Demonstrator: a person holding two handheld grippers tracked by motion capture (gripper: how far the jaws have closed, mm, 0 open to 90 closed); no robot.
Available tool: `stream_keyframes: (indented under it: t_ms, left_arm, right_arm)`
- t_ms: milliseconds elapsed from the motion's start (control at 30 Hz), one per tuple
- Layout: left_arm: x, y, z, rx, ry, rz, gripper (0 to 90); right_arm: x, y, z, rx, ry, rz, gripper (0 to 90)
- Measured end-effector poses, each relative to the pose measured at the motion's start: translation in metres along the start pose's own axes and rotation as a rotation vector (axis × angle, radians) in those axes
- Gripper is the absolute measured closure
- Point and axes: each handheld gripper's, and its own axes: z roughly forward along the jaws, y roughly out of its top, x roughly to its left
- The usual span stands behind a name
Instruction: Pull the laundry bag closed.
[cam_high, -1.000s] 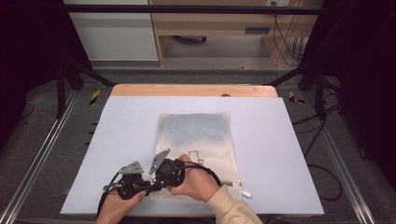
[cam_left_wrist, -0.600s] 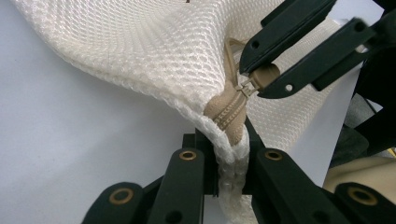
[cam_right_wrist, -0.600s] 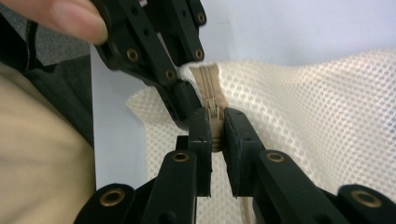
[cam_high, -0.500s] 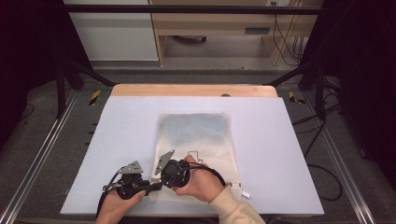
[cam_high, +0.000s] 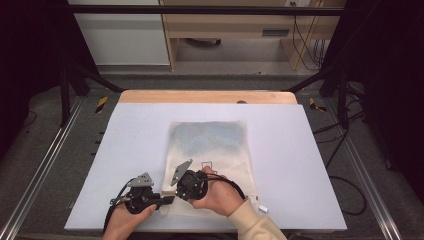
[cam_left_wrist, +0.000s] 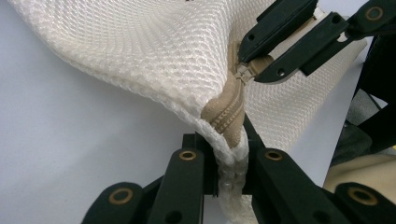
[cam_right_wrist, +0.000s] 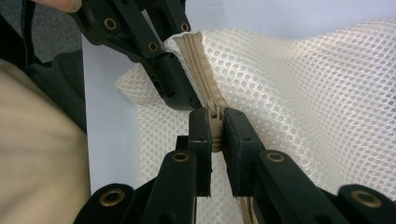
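mesh bag (cam_high: 212, 150) long axis runs near-far, zipper (cam_right_wrist: 203, 70) end near.

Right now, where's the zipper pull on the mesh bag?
The zipper pull sits at the mesh bag's near left corner, pinched by the right gripper, beside the left gripper clamping that corner.

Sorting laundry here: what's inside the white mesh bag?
Something bluish shows through the white mesh zip bag in its far half; the mesh blurs it, so what it is stays unclear.

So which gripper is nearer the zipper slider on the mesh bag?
Right. The right gripper pinches the zipper slider; the left gripper clamps the mesh bag at its corner, just along the zipper.
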Motion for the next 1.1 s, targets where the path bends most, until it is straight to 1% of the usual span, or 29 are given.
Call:
stream_keyframes:
  t_ms: [67, 167, 200, 233, 333, 500, 700, 733, 1067, 1100]
  left_arm:
    - [0.000, 0.000, 0.000, 0.001, -0.002, 0.001, 83.9]
    - [-0.001, 0.000, 0.000, 0.002, -0.001, 0.000, 83.9]
    - [-0.002, 0.000, 0.000, 0.009, 0.006, 0.009, 83.8]
    - [-0.002, 0.000, 0.000, 0.009, 0.005, 0.011, 83.9]
    - [-0.002, 0.001, -0.001, 0.001, 0.004, 0.011, 83.9]
    - [-0.002, 0.000, 0.000, 0.001, 0.000, 0.012, 83.8]
    - [-0.003, 0.000, 0.001, 0.003, -0.003, 0.010, 83.8]
    - [-0.002, 0.000, 0.000, 0.002, -0.005, 0.008, 83.7]
    - [-0.003, 0.000, 0.000, 0.001, -0.010, 0.009, 83.7]
    - [-0.003, 0.000, 0.001, 0.001, -0.010, 0.011, 83.7]
  right_arm:
    - [0.000, -0.001, -0.001, 0.006, -0.001, -0.010, 82.0]
    - [0.000, -0.002, 0.000, 0.001, 0.000, 0.001, 82.0]
    - [0.001, -0.002, 0.000, 0.003, 0.003, 0.004, 82.1]
    - [0.000, -0.003, 0.000, 0.004, 0.005, -0.014, 82.0]
    - [0.001, -0.003, -0.002, -0.005, 0.007, 0.004, 82.1]
    - [0.001, -0.006, -0.004, 0.002, -0.004, 0.011, 82.0]
    - [0.000, -0.010, -0.004, -0.011, 0.003, 0.016, 82.0]
    - [0.000, -0.011, -0.005, -0.008, -0.004, 0.018, 82.0]
    - [0.000, -0.016, -0.009, -0.005, -0.008, 0.031, 82.0]
    - [-0.001, -0.017, -0.008, -0.015, -0.007, 0.032, 82.0]
